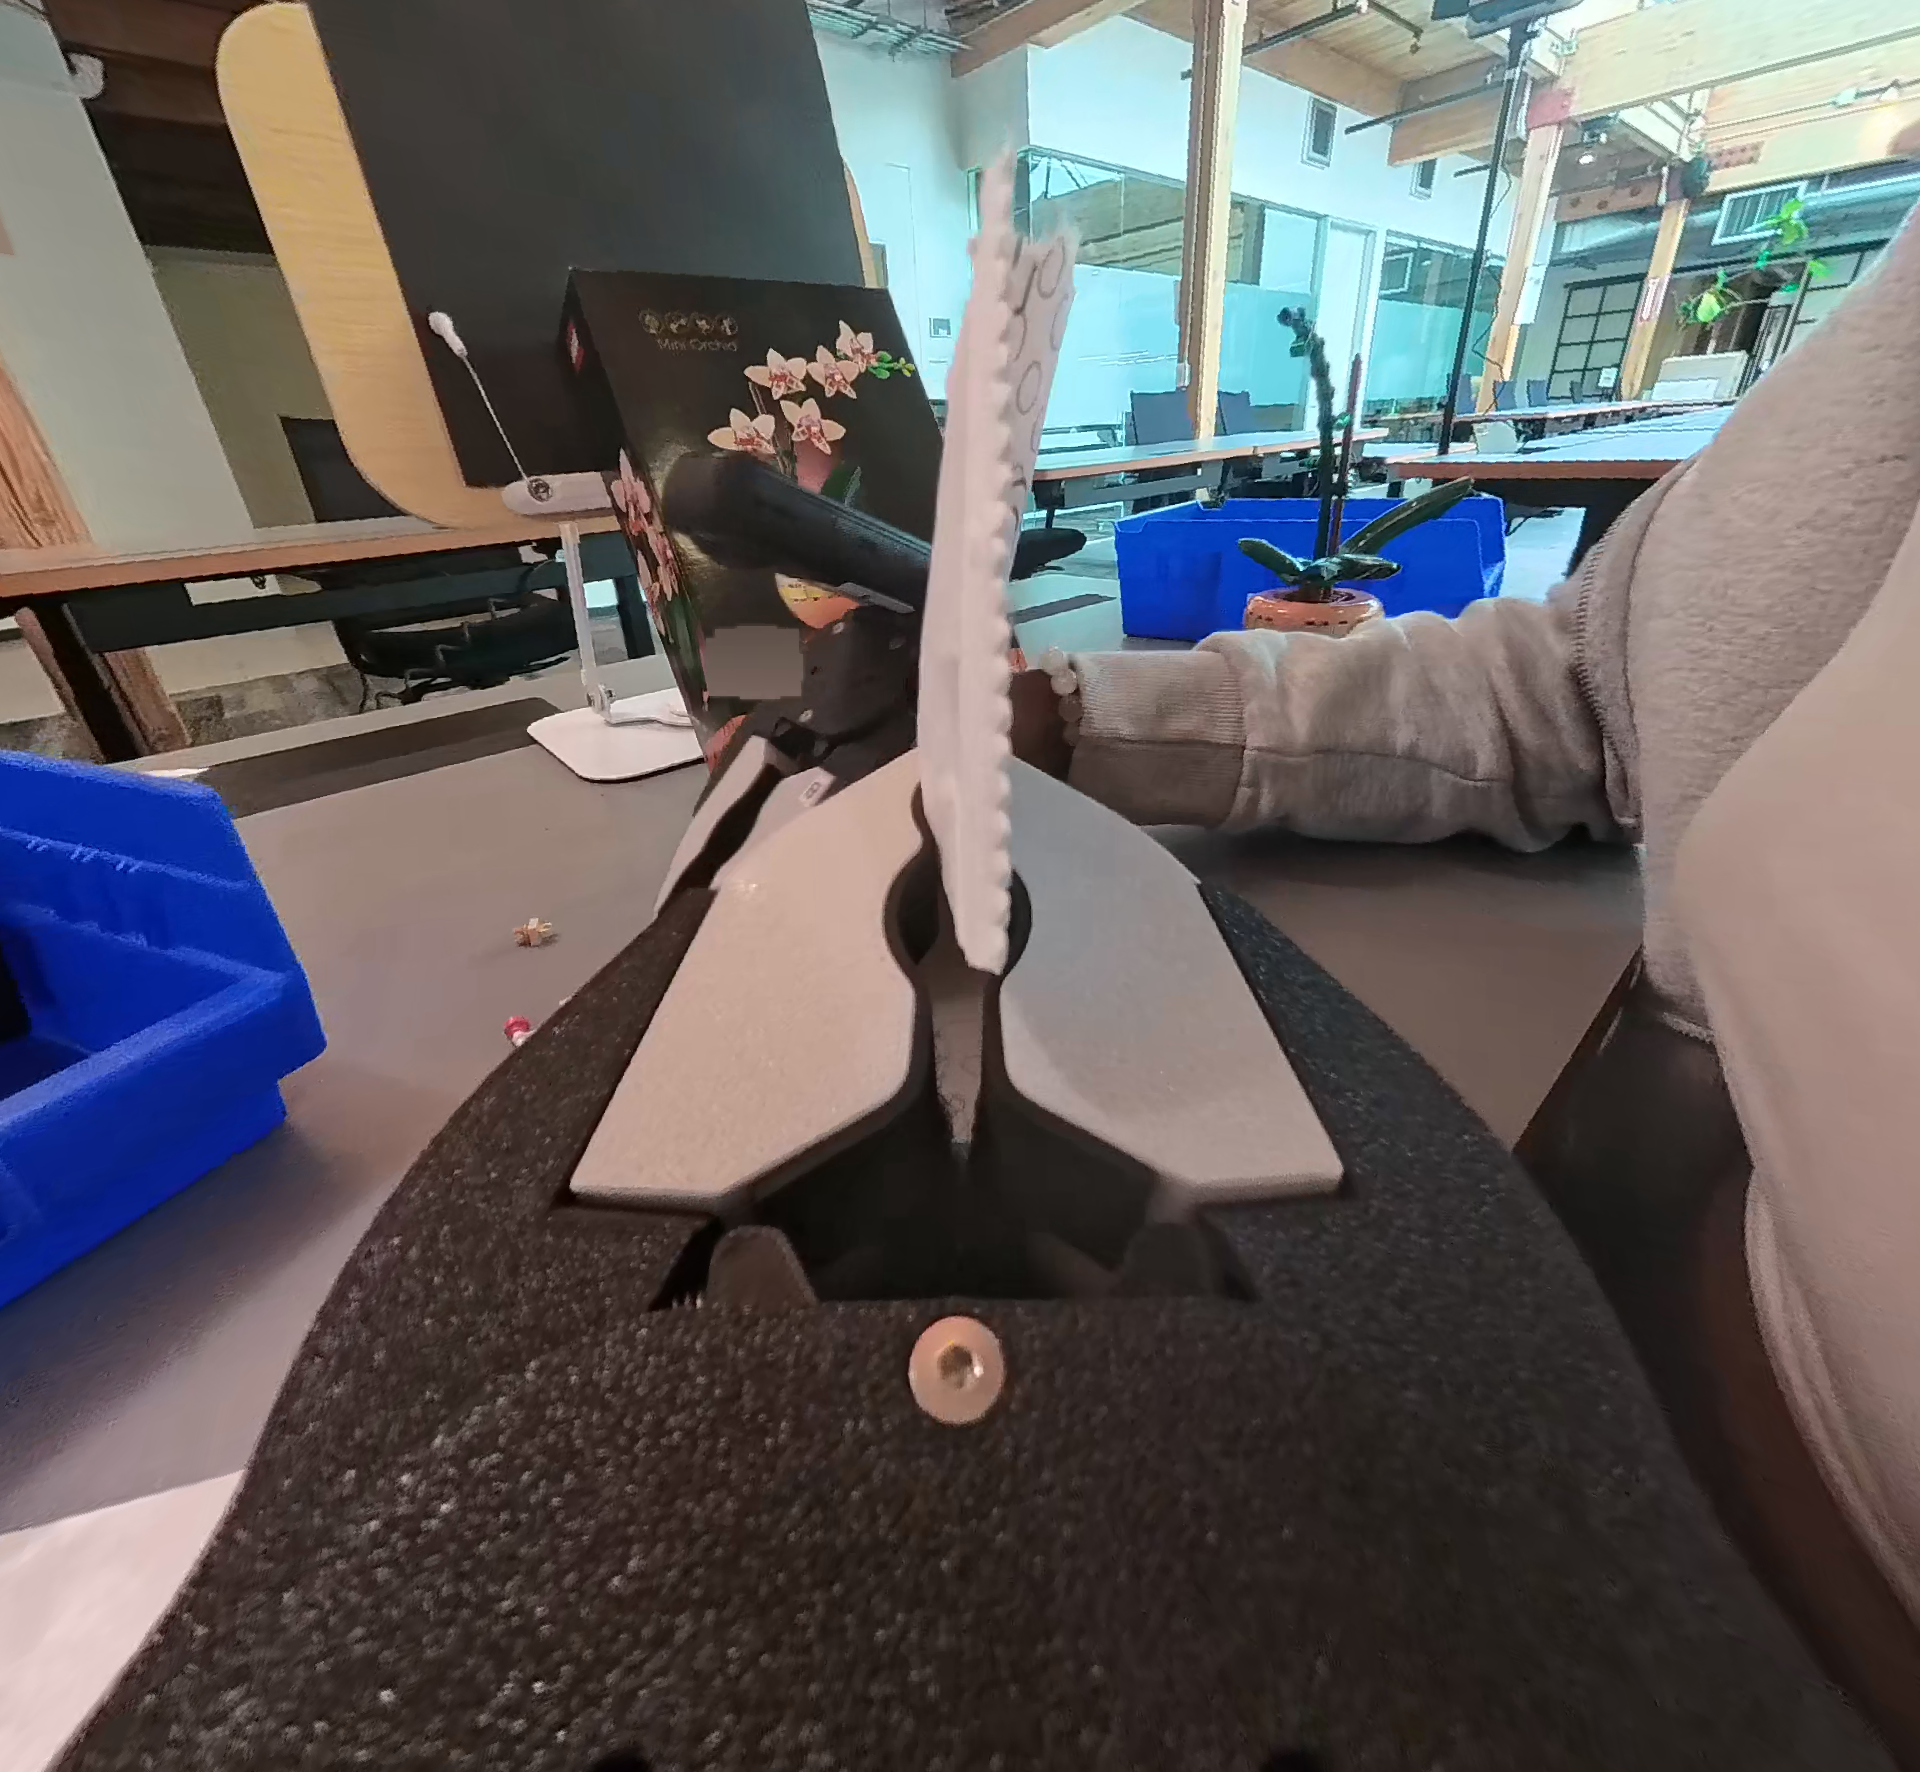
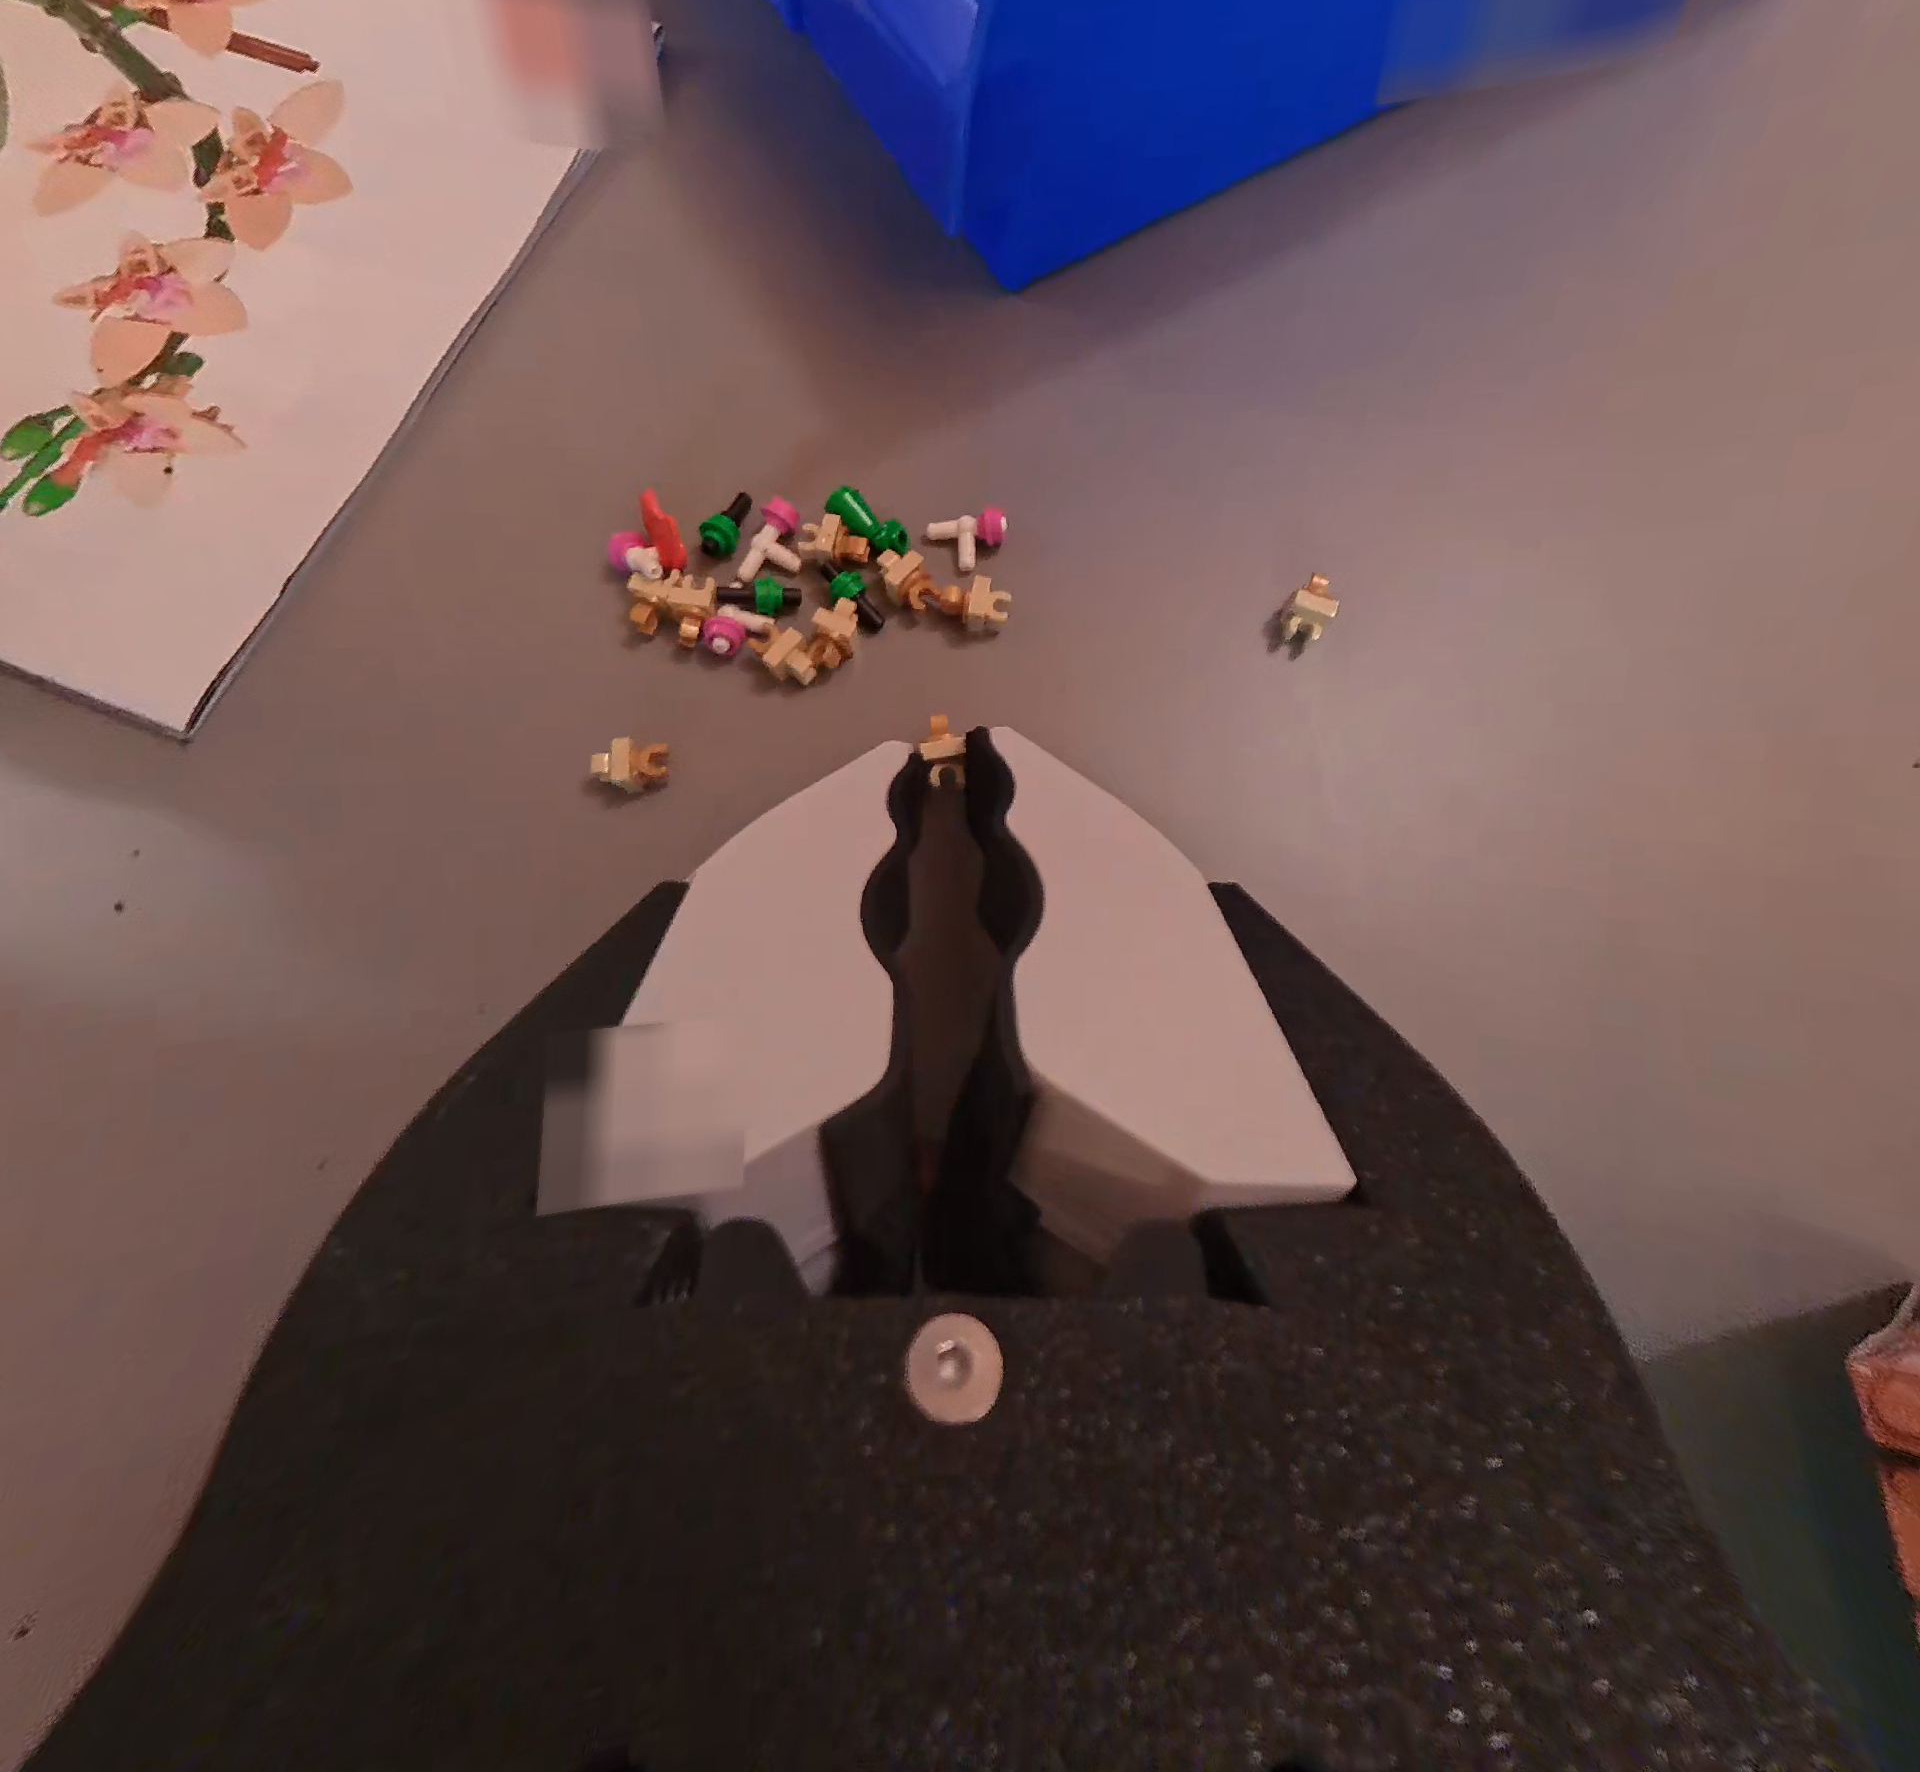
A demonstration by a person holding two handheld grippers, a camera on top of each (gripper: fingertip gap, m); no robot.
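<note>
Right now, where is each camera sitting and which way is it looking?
Left wrist view: sits on the left tongs, looking level across the grey table into the room; they pinch a white paper bag; a grey sleeve shows.
Right wrist view: sits on the right tongs, looking down at the table; they pinch a tan brick piece near a pile of small pieces.
Shared: table and a blue bin.

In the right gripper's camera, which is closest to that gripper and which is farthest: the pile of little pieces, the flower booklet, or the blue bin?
From the right gripper:
1. Pile of little pieces, just ahead.
2. Flower booklet, ahead, left.
3. Blue bin, farthest, at the top.
</note>
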